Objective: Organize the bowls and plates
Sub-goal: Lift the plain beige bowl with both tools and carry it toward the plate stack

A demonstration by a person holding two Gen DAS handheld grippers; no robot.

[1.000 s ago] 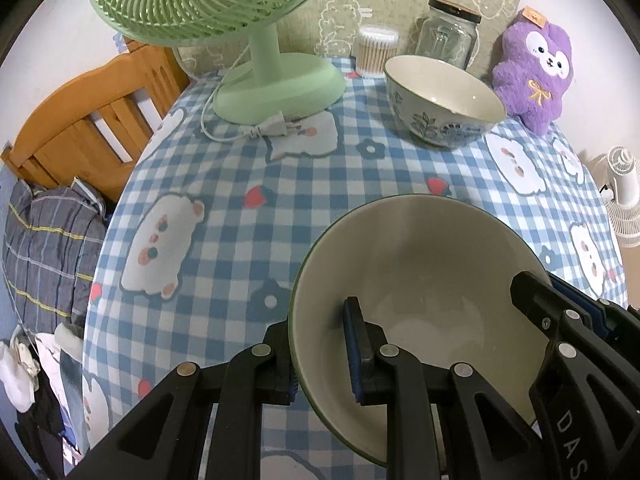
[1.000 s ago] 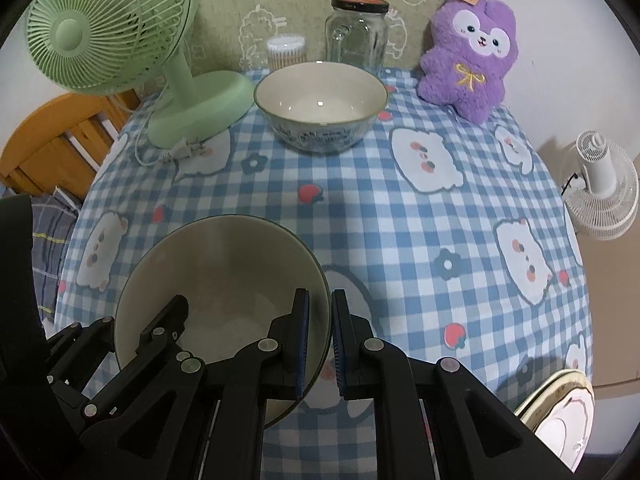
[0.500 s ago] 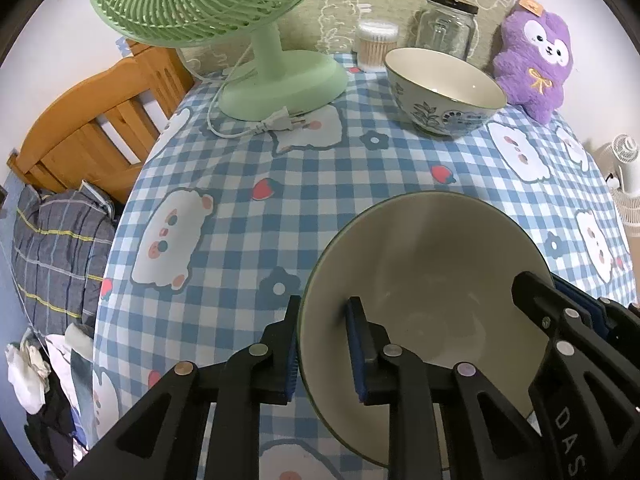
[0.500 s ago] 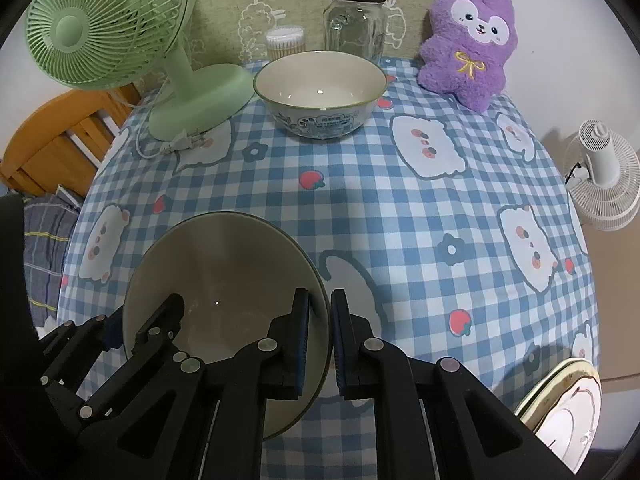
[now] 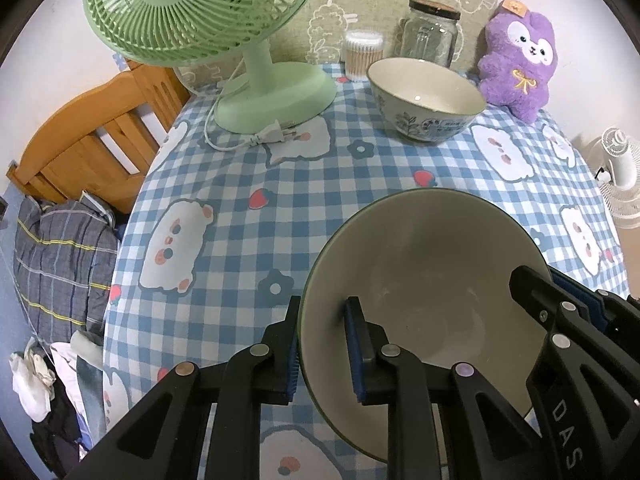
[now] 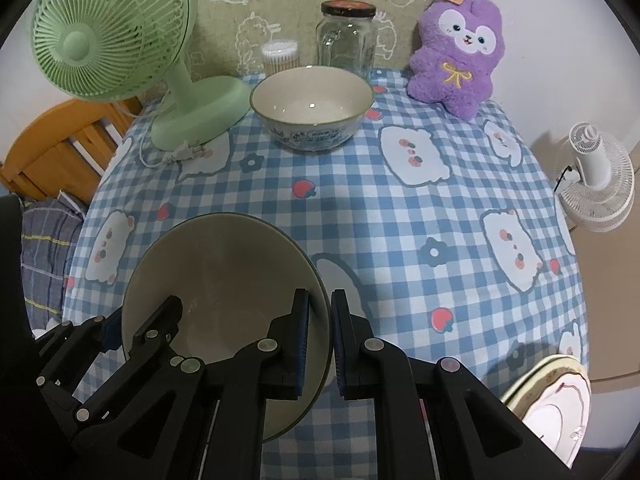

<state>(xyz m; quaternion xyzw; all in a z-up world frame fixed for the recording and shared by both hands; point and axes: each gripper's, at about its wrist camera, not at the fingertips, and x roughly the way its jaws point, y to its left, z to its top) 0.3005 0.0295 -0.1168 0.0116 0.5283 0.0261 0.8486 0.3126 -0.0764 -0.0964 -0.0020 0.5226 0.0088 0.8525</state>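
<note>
We see the table (image 6: 400,208), under a blue checked cloth, carrying everything. At its far left corner stands the green fan (image 6: 120,40), its plug lying on the cloth by the base. The cream bowl (image 5: 420,280) is the task's thing: it is held tilted above the near edge, left of the middle, between both tongs. The second bowl (image 6: 312,108), with a blue pattern, sits at the middle of the far edge. A purple plush (image 6: 460,52) leans at the far right corner. A glass jar (image 6: 346,36) and a small tub of swabs (image 6: 280,56) stand behind the second bowl. Plates (image 6: 556,396) show at the near right corner. Our left gripper (image 5: 322,344) is clamped on the cream bowl's left rim, one pad inside and one outside. Our right gripper (image 6: 320,340) is clamped on the opposite rim in the same way.
</note>
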